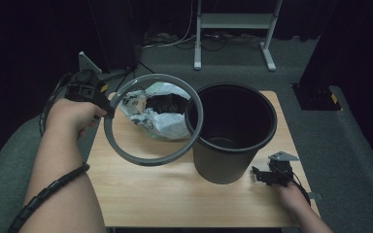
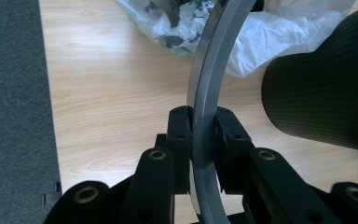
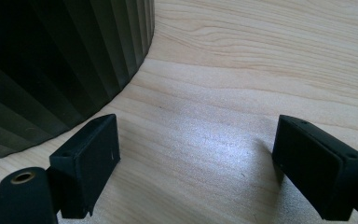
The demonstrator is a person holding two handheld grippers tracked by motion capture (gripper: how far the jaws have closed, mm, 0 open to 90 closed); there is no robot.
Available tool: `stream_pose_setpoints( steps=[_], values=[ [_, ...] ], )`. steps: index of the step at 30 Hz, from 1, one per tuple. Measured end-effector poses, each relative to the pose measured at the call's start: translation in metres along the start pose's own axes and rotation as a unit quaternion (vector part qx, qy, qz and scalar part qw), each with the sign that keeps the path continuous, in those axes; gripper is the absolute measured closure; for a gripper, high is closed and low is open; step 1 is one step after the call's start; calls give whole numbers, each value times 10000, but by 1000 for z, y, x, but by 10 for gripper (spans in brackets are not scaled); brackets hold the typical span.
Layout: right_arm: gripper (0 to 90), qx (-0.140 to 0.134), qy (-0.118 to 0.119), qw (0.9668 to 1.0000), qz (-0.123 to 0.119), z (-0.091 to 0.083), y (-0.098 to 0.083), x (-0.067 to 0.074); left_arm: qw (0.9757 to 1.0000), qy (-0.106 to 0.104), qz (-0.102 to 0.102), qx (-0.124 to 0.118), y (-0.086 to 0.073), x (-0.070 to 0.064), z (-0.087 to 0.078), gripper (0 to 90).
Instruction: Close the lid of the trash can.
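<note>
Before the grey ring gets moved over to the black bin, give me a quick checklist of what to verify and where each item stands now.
1. Grip: left gripper jaws clamped on the grey ring. Ok.
2. Ring lifted off the table: it is held up, tilted. Ok.
3. Black bin upright with its mouth open. Ok.
4. Plastic bag lies crumpled on the table behind the ring, not fitted in the bin. Not ok, if the ring is meant to hold it.
5. Right gripper open, empty, beside the bin's base. Ok.
6. Whether the ring fits the bin's rim. Cannot tell.
</note>
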State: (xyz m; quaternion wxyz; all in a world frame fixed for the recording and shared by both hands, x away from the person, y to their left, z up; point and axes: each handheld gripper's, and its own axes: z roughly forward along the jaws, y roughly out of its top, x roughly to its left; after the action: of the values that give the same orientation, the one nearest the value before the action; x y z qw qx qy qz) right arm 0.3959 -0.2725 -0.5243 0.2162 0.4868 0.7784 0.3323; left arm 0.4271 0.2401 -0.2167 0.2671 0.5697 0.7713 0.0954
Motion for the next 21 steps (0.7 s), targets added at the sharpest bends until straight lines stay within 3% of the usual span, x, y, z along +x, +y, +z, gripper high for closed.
stream_pose_setpoints(
  steps=[4,11,21],
  values=[
    [144,-1,5,10000,3,0,0,0,9999,-42,93,70,0,-10,3,777],
    [144,4,8,10000,20,0,0,1,9999,-87,65,26,0,-26,8,777],
    [144,4,5,10000,8,0,0,0,9998,-39,177,56,1,-45,11,777]
  ],
)
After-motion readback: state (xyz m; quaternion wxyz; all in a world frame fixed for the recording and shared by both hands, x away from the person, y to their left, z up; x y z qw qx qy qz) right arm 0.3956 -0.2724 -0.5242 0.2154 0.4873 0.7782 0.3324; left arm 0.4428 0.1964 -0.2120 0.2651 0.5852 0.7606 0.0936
